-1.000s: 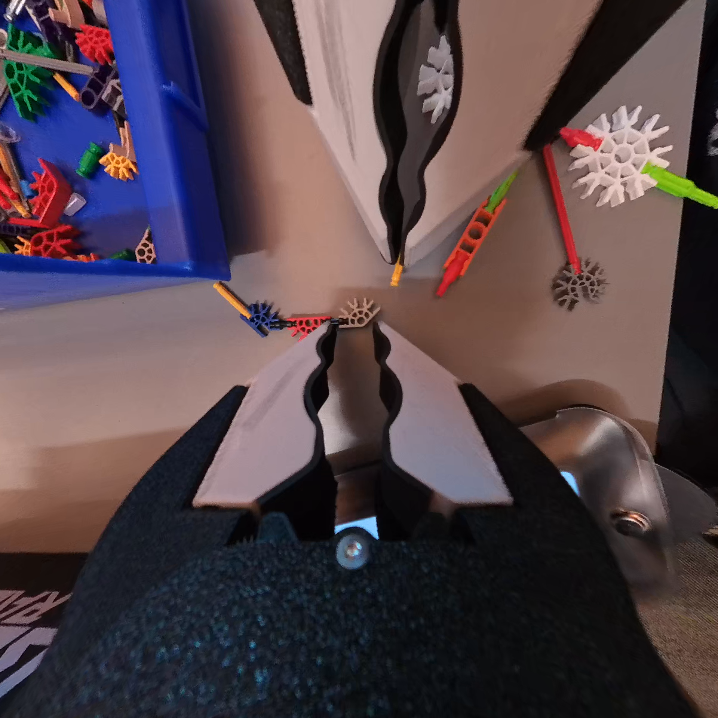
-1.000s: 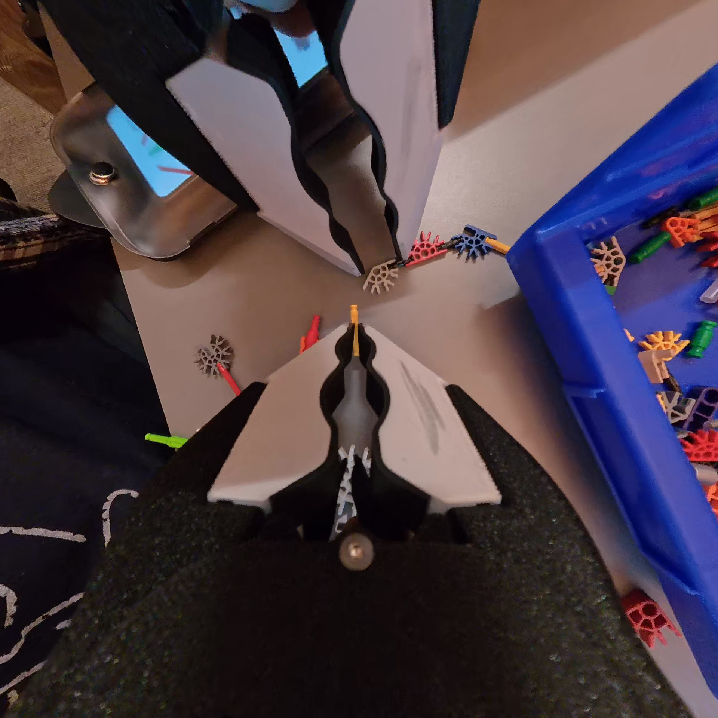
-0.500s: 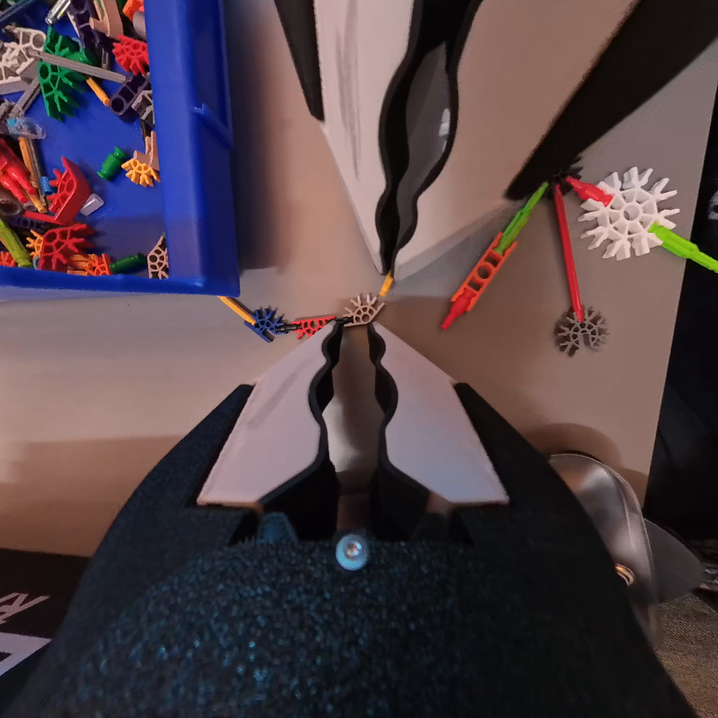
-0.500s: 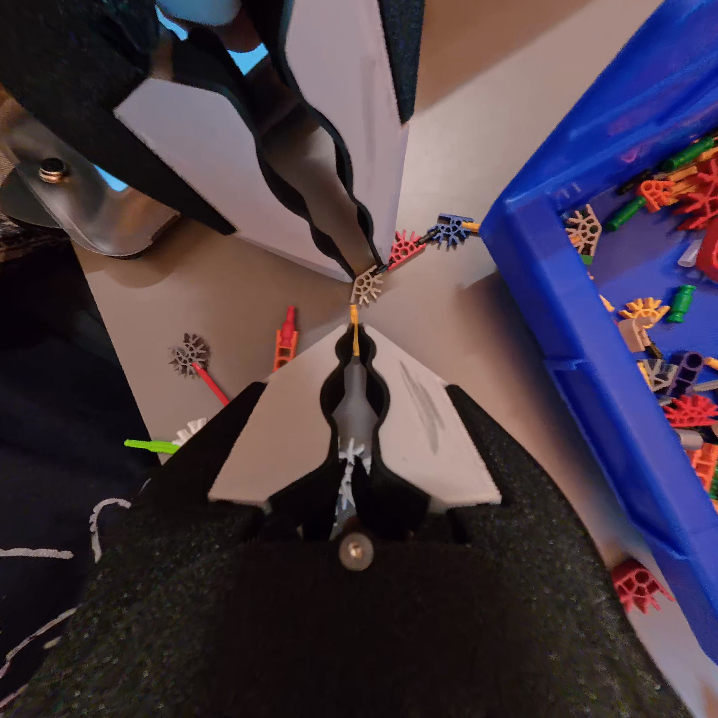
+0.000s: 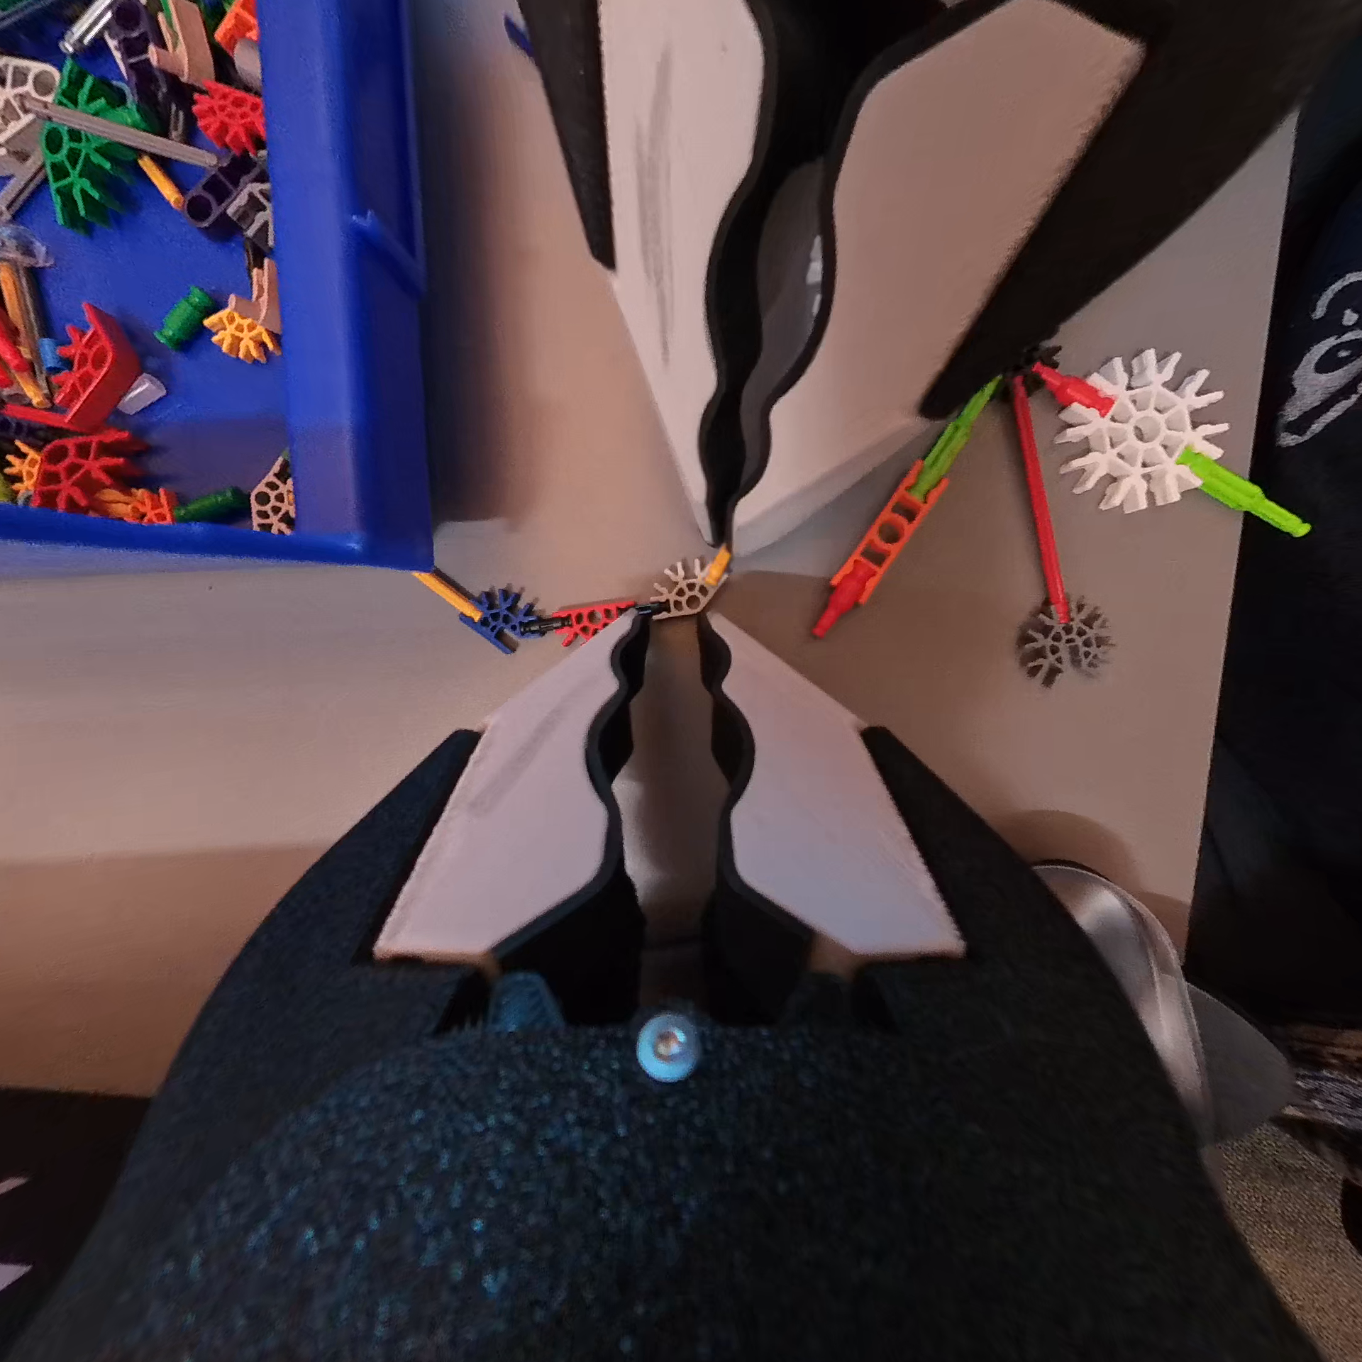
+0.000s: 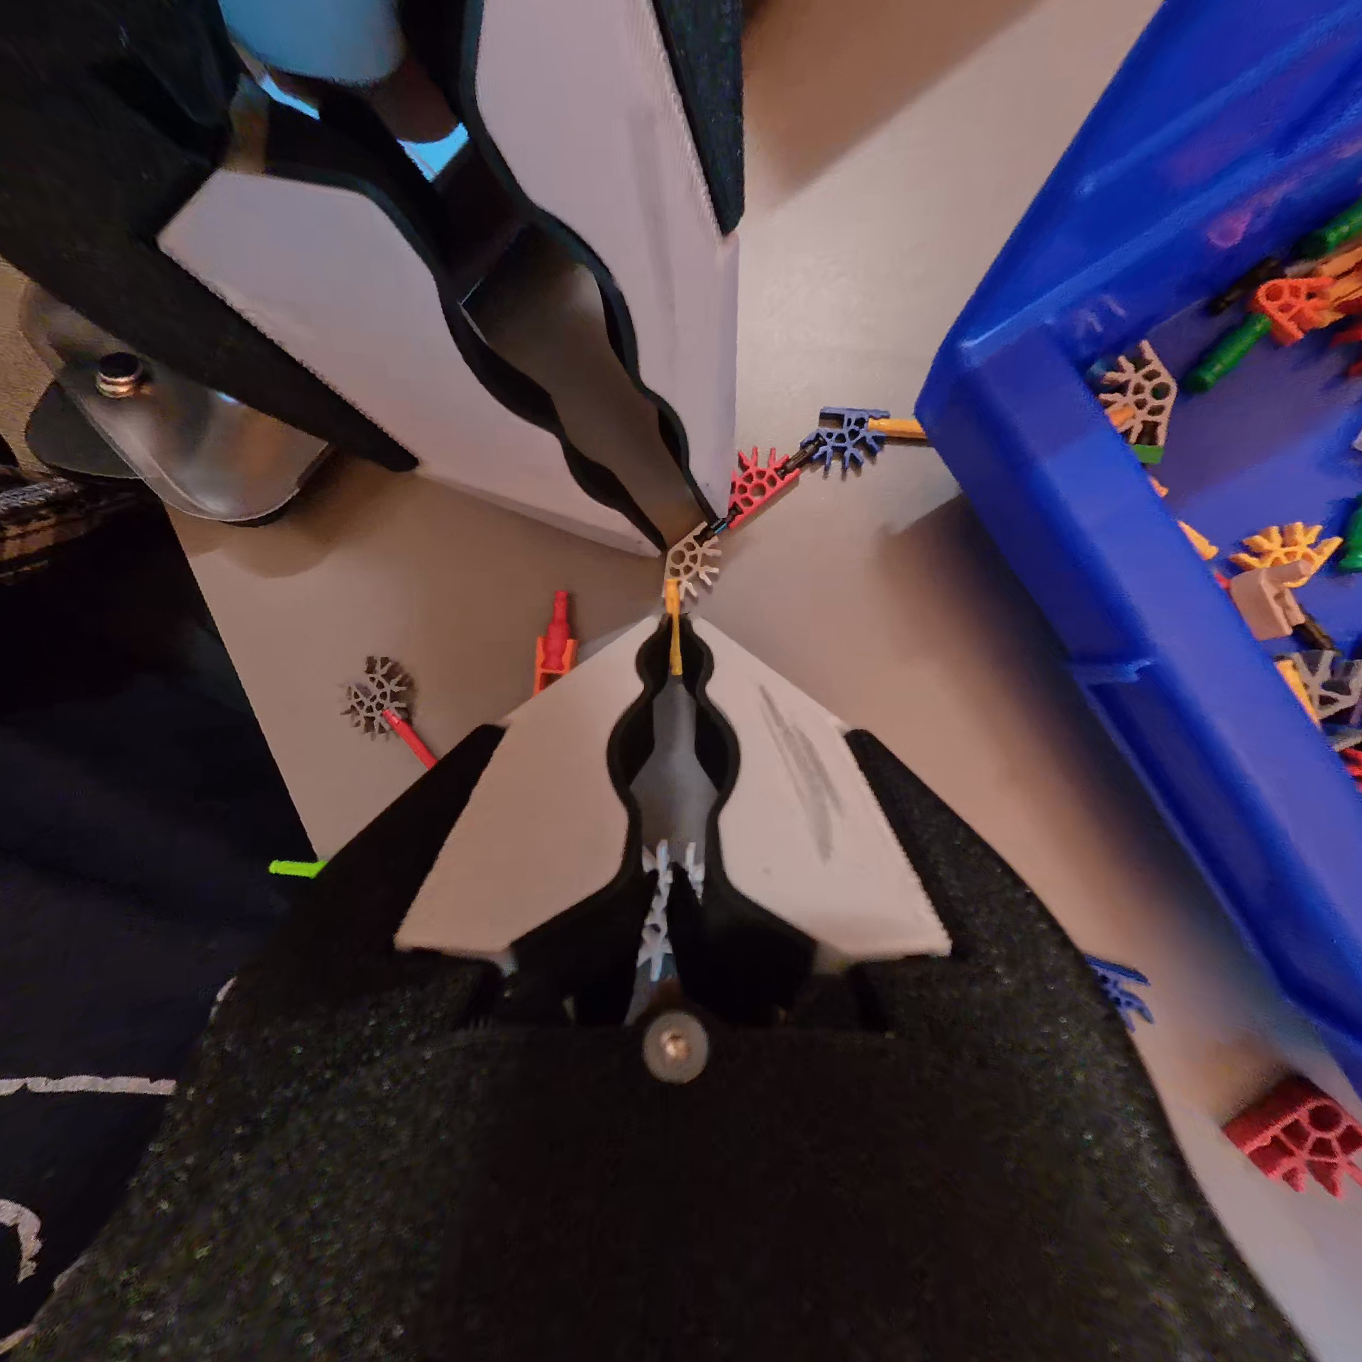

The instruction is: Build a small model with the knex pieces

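A short chain lies on the beige table: a blue connector (image 5: 501, 612), a red connector (image 5: 589, 619) and a tan connector (image 5: 685, 589), joined by short black rods. My left gripper (image 5: 671, 626) is narrowly open, with its tips right at the tan connector's near edge. It also shows in the right wrist view (image 6: 685, 527). My right gripper (image 6: 674, 623) is shut on a yellow rod (image 6: 674, 634) that has a white snowflake connector (image 6: 659, 906) on its rear end. The rod's tip touches the tan connector (image 6: 693, 560).
A blue bin (image 5: 354, 295) of mixed building pieces stands by the chain's blue end. A white snowflake connector with rods (image 5: 1139, 435), an orange piece (image 5: 884, 531) and a grey connector on a red rod (image 5: 1061, 641) lie near the table edge. A red connector (image 6: 1297, 1135) lies beside the bin. Less than 4 cm separates the two grippers' tips.
My right gripper has moved the yellow rod forward until its tip meets the tan connector. My left gripper's fingers have drawn closer together at that connector.
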